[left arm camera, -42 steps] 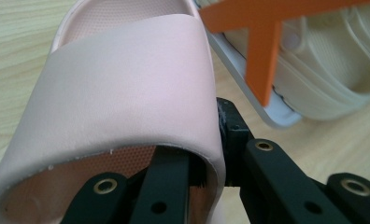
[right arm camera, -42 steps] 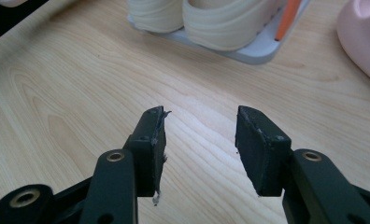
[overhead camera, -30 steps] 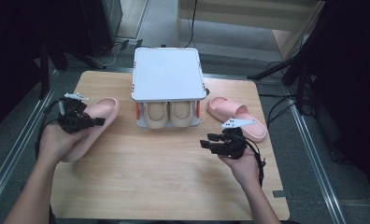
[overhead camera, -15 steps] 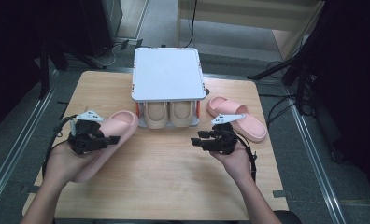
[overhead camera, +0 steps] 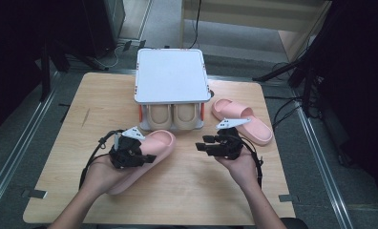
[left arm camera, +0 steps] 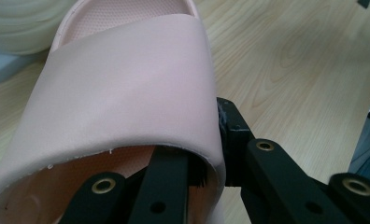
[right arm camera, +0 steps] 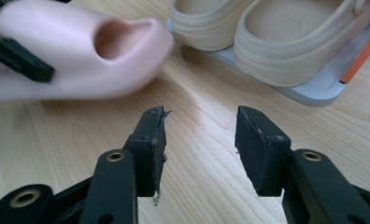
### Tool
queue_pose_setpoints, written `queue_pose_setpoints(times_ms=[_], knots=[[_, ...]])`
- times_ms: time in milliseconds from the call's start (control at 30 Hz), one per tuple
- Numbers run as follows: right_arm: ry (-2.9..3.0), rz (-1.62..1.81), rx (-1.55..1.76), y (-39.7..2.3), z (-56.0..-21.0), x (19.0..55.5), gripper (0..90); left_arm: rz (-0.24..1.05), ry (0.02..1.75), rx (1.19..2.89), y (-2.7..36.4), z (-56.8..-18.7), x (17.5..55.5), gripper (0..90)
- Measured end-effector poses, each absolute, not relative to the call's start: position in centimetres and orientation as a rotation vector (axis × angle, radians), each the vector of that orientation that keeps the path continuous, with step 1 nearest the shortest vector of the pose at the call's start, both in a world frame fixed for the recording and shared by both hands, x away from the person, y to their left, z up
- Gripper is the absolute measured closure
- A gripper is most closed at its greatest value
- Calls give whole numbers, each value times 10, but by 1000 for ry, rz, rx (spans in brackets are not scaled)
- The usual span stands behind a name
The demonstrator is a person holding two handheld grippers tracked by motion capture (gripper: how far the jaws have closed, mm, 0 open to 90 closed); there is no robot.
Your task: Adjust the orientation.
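Wooden worktop [overhead camera: 187, 186] | left gripper [overhead camera: 128, 153] fingers pinch pink slipper [overhead camera: 151, 148] strap, toe near rack [overhead camera: 172, 76] | right gripper [overhead camera: 215, 145] fingers spread, empty | advice: keep slipper level, steer toe into a free slot beside beige clogs [overhead camera: 173, 117]

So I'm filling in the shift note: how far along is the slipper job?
Done: a beige pair already sits on the white rack's lower shelf. In hand: the left gripper is clamped on the strap of one pink slipper, its toe pointing at the rack. Left: the second pink slipper lies on the table beside the rack; the right gripper is open, holding nothing.
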State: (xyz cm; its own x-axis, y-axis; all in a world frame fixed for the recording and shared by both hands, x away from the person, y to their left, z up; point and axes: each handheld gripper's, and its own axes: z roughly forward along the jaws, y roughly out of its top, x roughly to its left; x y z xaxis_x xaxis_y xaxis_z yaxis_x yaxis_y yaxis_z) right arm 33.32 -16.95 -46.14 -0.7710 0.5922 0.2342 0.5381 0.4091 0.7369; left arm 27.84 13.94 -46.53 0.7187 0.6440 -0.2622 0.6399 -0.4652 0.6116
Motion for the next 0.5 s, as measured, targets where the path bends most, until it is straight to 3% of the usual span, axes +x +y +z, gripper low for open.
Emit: queue_pose_setpoints(times_ms=[500], knots=[[2602, 1274, 1037, -168, -467, 322, 537, -29, 883, 2274, 101, -498, 282, 778]])
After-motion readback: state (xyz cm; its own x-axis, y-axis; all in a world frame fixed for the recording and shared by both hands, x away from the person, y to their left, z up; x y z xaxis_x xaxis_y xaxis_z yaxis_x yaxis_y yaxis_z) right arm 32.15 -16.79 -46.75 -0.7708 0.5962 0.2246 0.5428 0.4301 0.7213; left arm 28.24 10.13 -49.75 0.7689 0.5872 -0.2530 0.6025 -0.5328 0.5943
